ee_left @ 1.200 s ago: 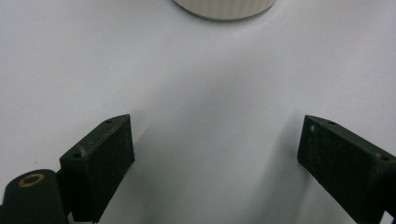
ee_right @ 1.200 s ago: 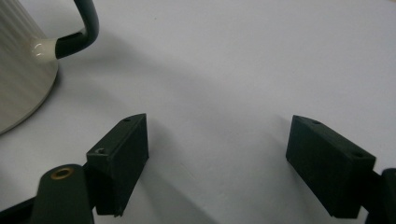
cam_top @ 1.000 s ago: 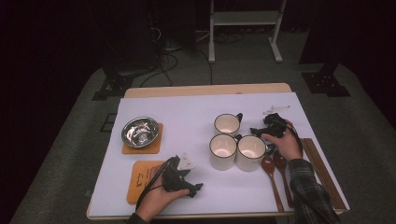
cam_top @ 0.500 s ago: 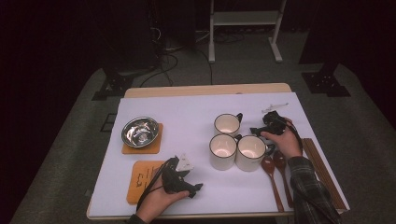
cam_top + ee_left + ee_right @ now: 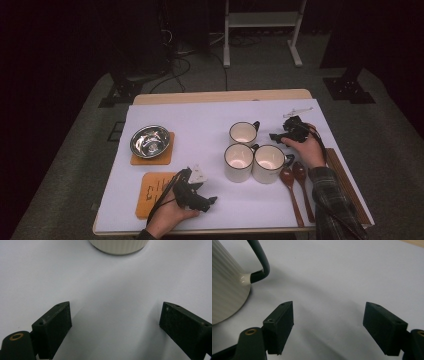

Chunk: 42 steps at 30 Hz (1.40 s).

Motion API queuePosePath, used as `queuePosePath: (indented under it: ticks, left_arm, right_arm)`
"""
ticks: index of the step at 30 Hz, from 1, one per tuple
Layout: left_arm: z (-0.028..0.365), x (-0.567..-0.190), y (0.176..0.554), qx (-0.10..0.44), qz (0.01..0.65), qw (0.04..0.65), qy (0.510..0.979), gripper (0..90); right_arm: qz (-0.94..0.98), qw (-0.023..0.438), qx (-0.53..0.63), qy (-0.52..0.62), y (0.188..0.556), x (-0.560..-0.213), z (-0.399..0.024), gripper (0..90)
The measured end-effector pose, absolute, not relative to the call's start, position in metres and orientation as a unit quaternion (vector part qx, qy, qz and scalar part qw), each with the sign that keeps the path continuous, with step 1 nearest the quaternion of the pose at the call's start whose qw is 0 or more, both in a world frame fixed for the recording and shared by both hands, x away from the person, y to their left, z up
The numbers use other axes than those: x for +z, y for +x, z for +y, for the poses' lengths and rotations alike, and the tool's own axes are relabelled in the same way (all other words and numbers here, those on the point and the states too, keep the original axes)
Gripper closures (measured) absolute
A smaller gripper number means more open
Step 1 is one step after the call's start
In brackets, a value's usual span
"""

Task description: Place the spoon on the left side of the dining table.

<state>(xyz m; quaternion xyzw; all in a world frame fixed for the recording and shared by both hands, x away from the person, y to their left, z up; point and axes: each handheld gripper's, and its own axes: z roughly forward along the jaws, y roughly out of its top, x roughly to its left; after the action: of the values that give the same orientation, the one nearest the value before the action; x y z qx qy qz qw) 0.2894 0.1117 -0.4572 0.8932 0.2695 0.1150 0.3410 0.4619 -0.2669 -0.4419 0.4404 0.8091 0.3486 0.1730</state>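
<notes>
Three cream mugs with dark handles stand right of centre on the white table (image 5: pixel 200 120): one at the back (image 5: pixel 243 132), two in front (image 5: pixel 238 161) (image 5: pixel 269 162). My right gripper (image 5: pixel 274 136) lies low just right of the back mug, pointing left, open and holding nothing. In the right gripper view its jaws (image 5: pixel 328 312) stand wide over bare table, and a ribbed mug (image 5: pixel 224 285) with its dark handle (image 5: pixel 259 262) is at the left. My left gripper (image 5: pixel 210 200) rests open near the front edge. The left gripper view shows its jaws (image 5: pixel 113 315) apart, a mug base (image 5: pixel 117 246) ahead.
A steel bowl (image 5: pixel 150 141) sits on a wooden coaster (image 5: pixel 164 159) at the left. A second orange coaster (image 5: pixel 152 192) lies beside my left hand. Two wooden spoons (image 5: pixel 287 177) (image 5: pixel 301 172) and a wooden strip (image 5: pixel 345 185) lie at the right. A small white object (image 5: pixel 297 111) is at the back.
</notes>
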Motion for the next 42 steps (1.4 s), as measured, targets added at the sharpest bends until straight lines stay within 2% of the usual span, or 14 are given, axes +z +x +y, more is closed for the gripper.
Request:
queuePosePath:
  ticks: [11, 14, 42]
  left_arm:
    - [0.112, -0.457, 0.289, 0.115, 0.27, 0.341, 0.893, 9.3]
    - [0.112, -0.457, 0.29, 0.115, 0.27, 0.341, 0.893, 9.3]
    - [0.111, -0.457, 0.29, 0.114, 0.271, 0.341, 0.893, 9.0]
  right_arm:
    - [0.805, 0.175, 0.347, 0.448, 0.456, -0.435, -0.274, 24.4]
    - [0.805, 0.17, 0.345, 0.452, 0.454, -0.433, -0.277, 29.2]
    - [0.793, 0.174, 0.351, 0.466, 0.43, -0.416, -0.292, 41.3]
